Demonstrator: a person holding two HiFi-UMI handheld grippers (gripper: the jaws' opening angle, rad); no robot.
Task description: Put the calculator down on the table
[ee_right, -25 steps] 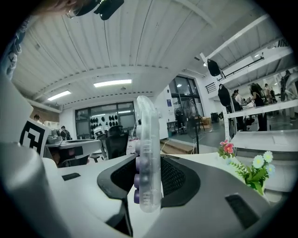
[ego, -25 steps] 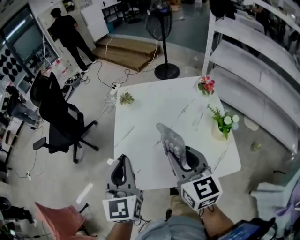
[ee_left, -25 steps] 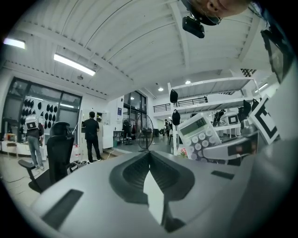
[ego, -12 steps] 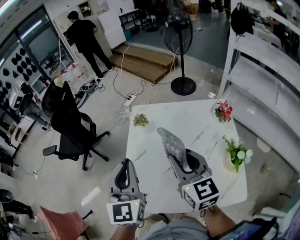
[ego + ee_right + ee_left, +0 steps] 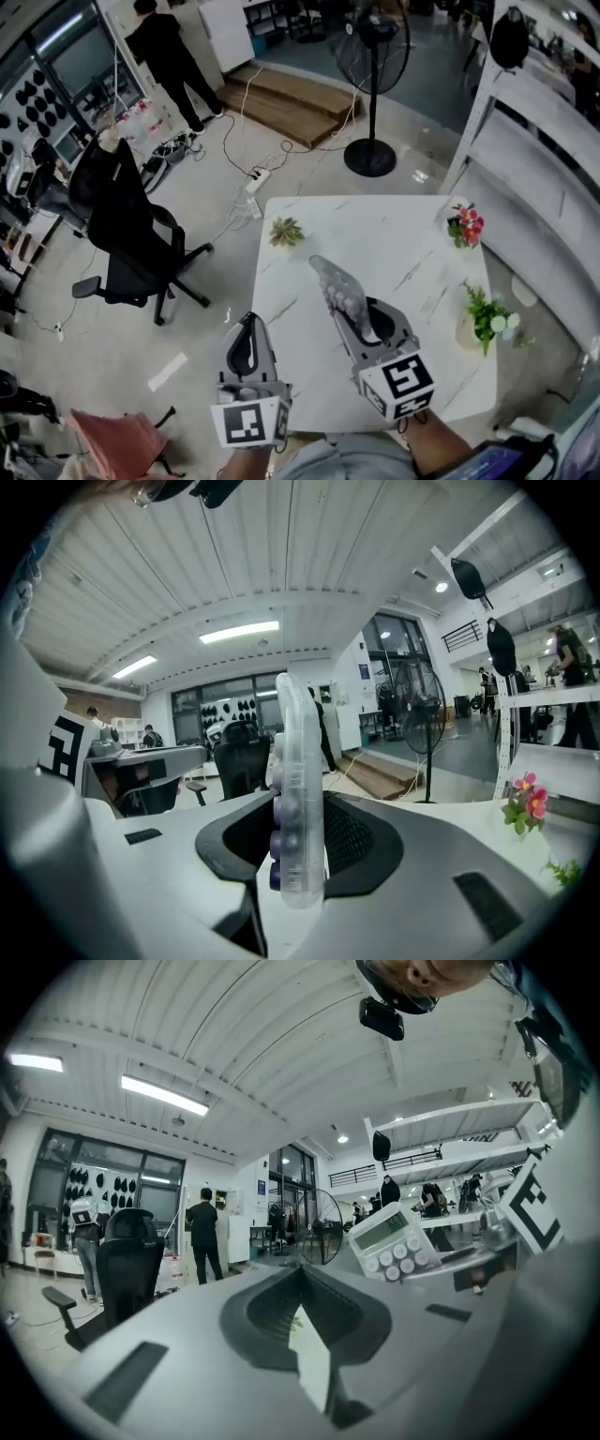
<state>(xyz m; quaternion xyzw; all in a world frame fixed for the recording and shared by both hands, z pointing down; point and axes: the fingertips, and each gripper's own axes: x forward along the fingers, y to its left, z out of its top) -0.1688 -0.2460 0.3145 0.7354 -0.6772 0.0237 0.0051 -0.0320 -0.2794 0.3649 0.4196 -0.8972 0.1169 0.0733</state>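
moved: right gripper (image 5: 351, 317) and left gripper (image 5: 247, 332) advanced over table (image 5: 403, 234) | right: clamped on calculator (image 5: 335, 284) | left: jaws together, empty

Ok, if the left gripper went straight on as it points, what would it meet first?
Probably the small green succulent plant near the white marble table's far left corner; the left gripper aims roughly at it. It may sit below that line, so a pass over it is possible.

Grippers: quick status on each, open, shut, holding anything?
Left gripper: shut, nothing between its jaws.
Right gripper: shut on the calculator, held on edge over the table.
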